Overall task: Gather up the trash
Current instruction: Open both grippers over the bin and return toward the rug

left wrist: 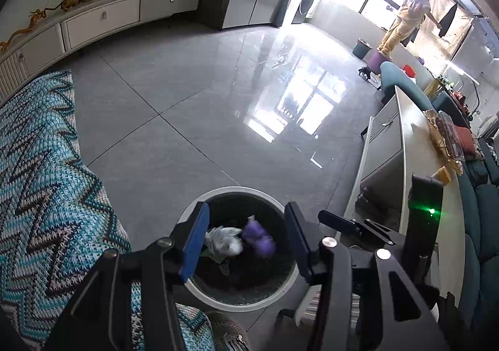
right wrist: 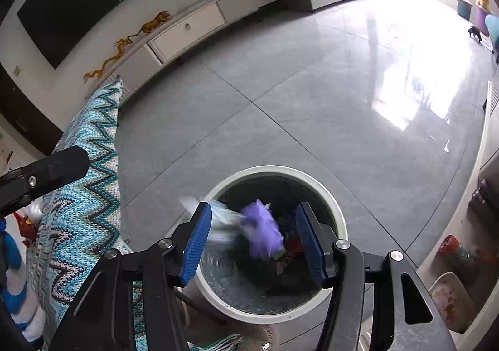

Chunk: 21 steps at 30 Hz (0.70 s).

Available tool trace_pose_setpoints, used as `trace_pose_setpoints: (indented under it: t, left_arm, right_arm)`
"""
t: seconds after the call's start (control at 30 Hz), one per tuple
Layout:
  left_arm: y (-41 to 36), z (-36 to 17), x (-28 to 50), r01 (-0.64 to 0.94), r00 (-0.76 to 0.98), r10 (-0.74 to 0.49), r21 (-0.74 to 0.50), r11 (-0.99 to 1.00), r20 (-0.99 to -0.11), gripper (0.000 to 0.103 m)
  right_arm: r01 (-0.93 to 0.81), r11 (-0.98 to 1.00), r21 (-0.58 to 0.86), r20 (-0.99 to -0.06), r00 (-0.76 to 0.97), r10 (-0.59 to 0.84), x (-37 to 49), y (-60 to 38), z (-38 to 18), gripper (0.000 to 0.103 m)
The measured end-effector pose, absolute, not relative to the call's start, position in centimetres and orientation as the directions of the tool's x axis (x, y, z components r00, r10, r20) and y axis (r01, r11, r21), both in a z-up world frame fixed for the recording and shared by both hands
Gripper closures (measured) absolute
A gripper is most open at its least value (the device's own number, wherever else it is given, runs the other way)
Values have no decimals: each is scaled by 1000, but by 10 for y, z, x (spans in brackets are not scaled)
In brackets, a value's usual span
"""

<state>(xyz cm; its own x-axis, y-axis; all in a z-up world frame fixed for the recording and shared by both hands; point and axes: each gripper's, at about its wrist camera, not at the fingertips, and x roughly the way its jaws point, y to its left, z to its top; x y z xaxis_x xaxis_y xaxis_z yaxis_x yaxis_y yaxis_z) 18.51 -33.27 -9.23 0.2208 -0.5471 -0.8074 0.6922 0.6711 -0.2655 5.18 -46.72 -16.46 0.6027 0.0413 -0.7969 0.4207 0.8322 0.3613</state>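
Note:
A round white-rimmed trash bin [left wrist: 199, 291] with a dark liner stands on the grey tiled floor; it also shows in the right wrist view [right wrist: 338, 217]. My left gripper [left wrist: 246, 240] hovers above it, open and empty. My right gripper [right wrist: 254, 237] is also open above the bin. A purple crumpled wrapper [left wrist: 257, 237] and a white crumpled piece [left wrist: 224, 240] show blurred between the fingers, over the bin's mouth. In the right wrist view the purple wrapper [right wrist: 263, 232] and the white piece [right wrist: 223, 218] are also blurred. The right gripper's body [left wrist: 421, 226] shows beside the left one.
A zigzag-patterned blue knitted throw [left wrist: 40, 182] covers a seat on the left. A low table [left wrist: 414, 145] with snack packets stands on the right. A white TV cabinet [left wrist: 103, 17] lines the far wall. A person [left wrist: 408, 17] stands at the far window.

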Motion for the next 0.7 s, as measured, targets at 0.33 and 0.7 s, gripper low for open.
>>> trace_pose_setpoints:
  t: [0.33,0.7]
  left_arm:
    - [-297,-52,158,704,341,-575,-203,680,-744,55]
    - [-216,10,127,663,491,-534,-103,742,-688,55]
  right_arm:
    - [405,829,386,-739,674,15,21,-457,-121,47]
    - [310,878,366,-628,778,-13,-11,-416,-27,47]
